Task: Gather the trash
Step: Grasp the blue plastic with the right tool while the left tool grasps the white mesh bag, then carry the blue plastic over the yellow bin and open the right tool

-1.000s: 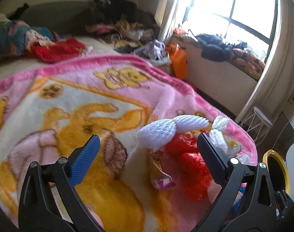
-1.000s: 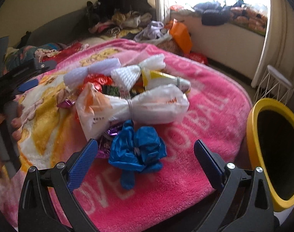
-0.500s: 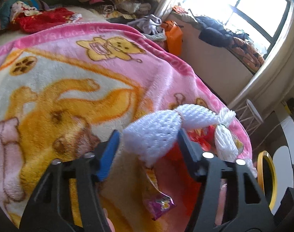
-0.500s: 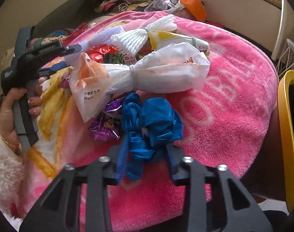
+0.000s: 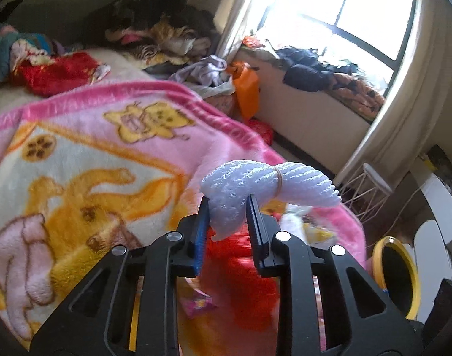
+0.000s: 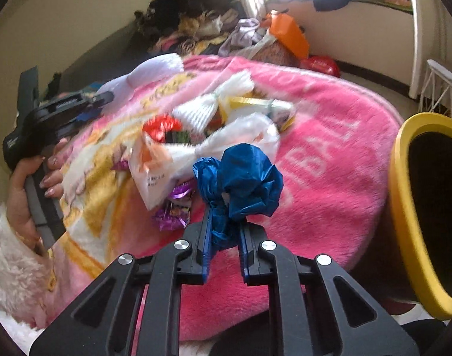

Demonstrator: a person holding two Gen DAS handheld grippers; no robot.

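Note:
My left gripper is closing its jaws, and the pads press on a white foam net tied with a rubber band, held above the pink cartoon blanket. My right gripper is also closing, with a crumpled blue plastic bag squeezed between its pads and raised off the blanket. Below lies the trash pile: a tied white plastic bag, a purple wrapper, a red wrapper and another foam net. A yellow-rimmed bin stands at the right, beside the bed.
A hand with a fluffy white sleeve holds the left tool at the far left. Heaped clothes and an orange bag lie behind the bed, dark clothes on the window sill. A white wire stool stands on the floor near the bin.
Both grippers went from wide open to closed: the left onto the white foam net, the right onto the blue bag. Both pieces have come up off the blanket.

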